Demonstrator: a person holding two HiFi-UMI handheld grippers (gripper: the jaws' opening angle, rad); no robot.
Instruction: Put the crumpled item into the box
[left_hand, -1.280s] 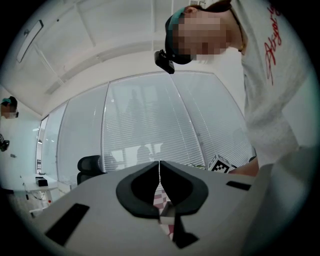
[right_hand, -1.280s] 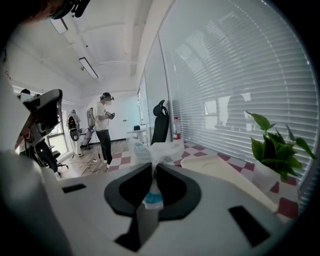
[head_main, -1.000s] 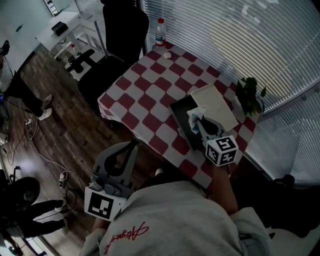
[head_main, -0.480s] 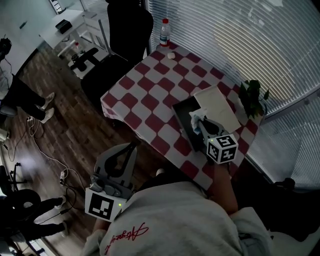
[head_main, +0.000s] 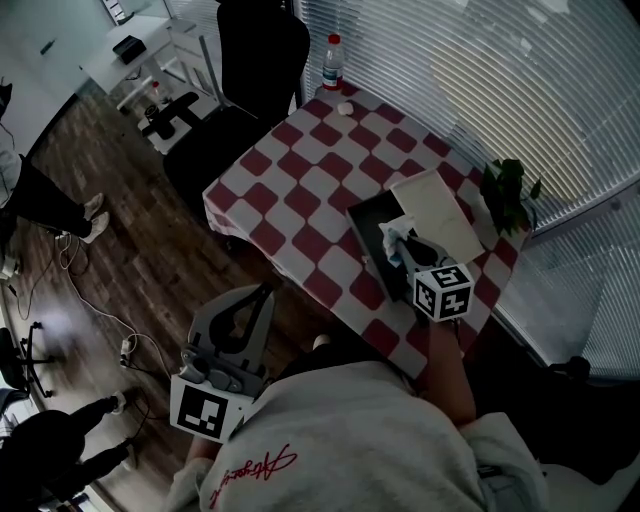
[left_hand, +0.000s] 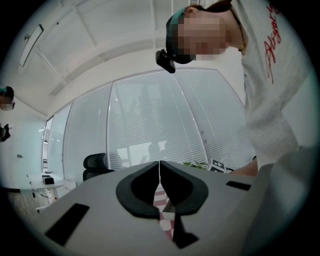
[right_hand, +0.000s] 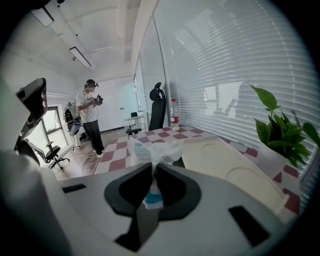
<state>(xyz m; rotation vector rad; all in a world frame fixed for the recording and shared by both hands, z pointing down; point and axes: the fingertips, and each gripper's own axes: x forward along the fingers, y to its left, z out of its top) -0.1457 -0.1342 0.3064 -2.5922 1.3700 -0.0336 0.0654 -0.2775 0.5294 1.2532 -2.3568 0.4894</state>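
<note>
White-and-blue crumpled item (right_hand: 152, 149) is pinched in the right gripper (right_hand: 152, 174). The jaws are clamped on its lower part and a loose bunch sticks out past the tips. In the head view it hangs over the dark box (head_main: 364, 222), toward the box's right side, right by the cream lid (head_main: 432, 208). It is not in the box yet, and height above it can't be told.

Risks, as judged:
- The item is light and springy. Let go this close to the lid, it could land on the lid or bounce off the rim onto the checked surface (head_main: 300, 190).
- The thin material may cling to a jaw pad when the jaws part and ride back out with the gripper.
- Coming in low, the gripper could knock the lid or shove the box toward the near edge of the surface, which is close.

Left gripper (left_hand: 160, 172) has its jaws pressed together with nothing in them. It is held off the near-left side of the surface, over the wood floor (head_main: 130, 250), so it is not steadying the box.

Around:
- A potted plant (head_main: 505, 190) stands right of the lid, near enough to brush on a wide swing.
- A bottle (head_main: 332, 62) and a small white scrap (head_main: 346, 108) sit at the far corner, well apart from the box.
- A black chair (head_main: 250, 60) is past the far-left side.
- A person (right_hand: 90, 115) stands across the room.

Nothing lies between the item and the box opening.
</note>
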